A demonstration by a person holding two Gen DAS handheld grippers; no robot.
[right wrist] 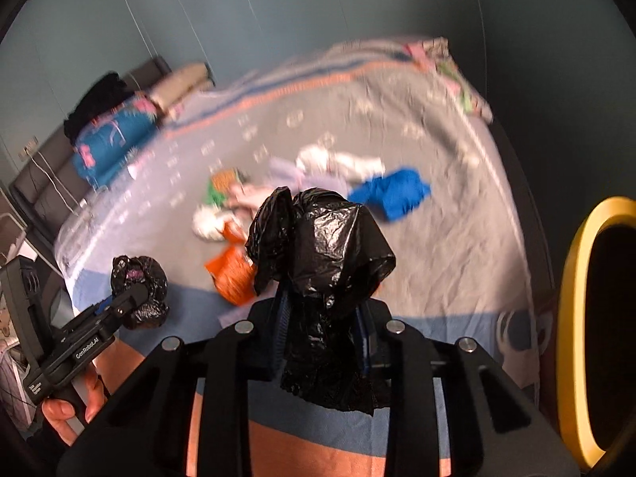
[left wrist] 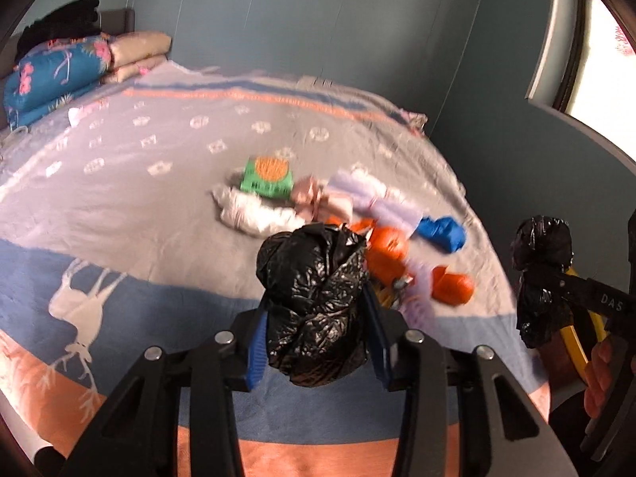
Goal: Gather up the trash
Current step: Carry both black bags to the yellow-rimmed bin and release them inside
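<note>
A crumpled black trash bag (left wrist: 314,302) hangs bunched above the bed (left wrist: 159,198); orange, blue, white and green scraps (left wrist: 357,218) lie clustered mid-blanket.

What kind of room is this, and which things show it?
Most likely a bedroom. A wide bed covered by a blanket with a deer pattern fills the view, folded quilts are stacked at its head against a padded headboard, and plain walls with a window close it in.
</note>
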